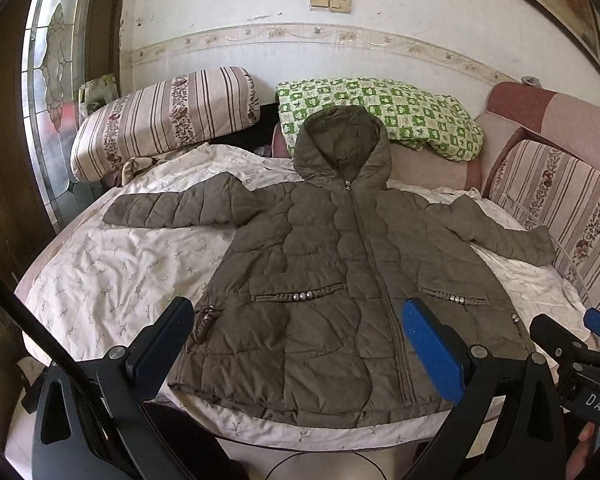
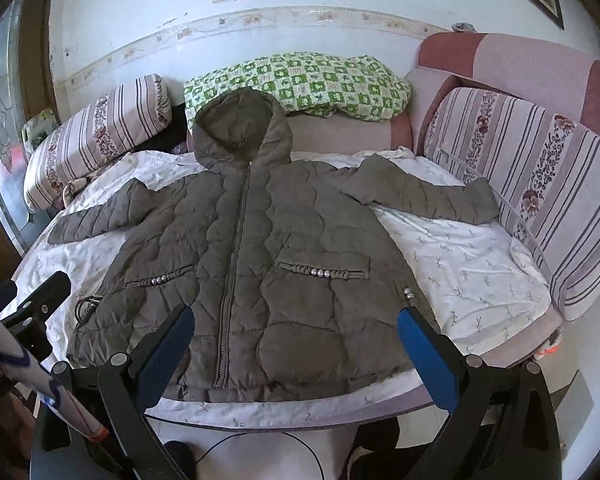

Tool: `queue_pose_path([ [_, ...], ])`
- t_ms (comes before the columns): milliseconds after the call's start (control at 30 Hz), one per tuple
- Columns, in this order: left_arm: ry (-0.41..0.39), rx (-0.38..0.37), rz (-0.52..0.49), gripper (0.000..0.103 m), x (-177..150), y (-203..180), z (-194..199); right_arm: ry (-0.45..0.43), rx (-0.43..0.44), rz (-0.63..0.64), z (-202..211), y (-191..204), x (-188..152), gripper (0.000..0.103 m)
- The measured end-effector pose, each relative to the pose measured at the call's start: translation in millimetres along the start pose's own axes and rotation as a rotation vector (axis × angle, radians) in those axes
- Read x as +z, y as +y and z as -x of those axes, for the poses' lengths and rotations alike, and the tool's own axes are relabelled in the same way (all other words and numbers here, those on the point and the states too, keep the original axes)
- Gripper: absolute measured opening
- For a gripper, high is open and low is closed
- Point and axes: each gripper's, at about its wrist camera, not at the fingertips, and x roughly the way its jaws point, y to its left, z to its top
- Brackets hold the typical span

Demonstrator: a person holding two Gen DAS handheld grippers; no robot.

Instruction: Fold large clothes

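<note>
So the bed (image 1: 112,280) has a white leafy sheet (image 2: 472,264) on it, and the coat (image 1: 332,280), a puffy olive one, lies flat across the middle, front up, zipped, hood (image 2: 240,128) pointing at the wall, both sleeves spread out to the sides. Striped pillow (image 1: 164,116) sits back left, green checked blanket (image 2: 300,80) behind the hood. Left tool (image 1: 300,340) and right tool (image 2: 296,340) both hover over the hem at the near edge, spread wide, nothing in either.
</note>
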Motion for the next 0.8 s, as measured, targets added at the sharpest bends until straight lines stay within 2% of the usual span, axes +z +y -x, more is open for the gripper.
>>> queue_pose_path([
  [333,0.025,0.000,-0.002,0.103,-1.6,7.1,-9.7,0.017,-0.014,0.033,-6.9,10.4,-0.9,0.103],
  [800,0.020,0.007,-0.015,0.103,-4.4,8.0,-11.3,0.000,-0.015,0.047,-4.6,14.5,-0.3,0.103],
])
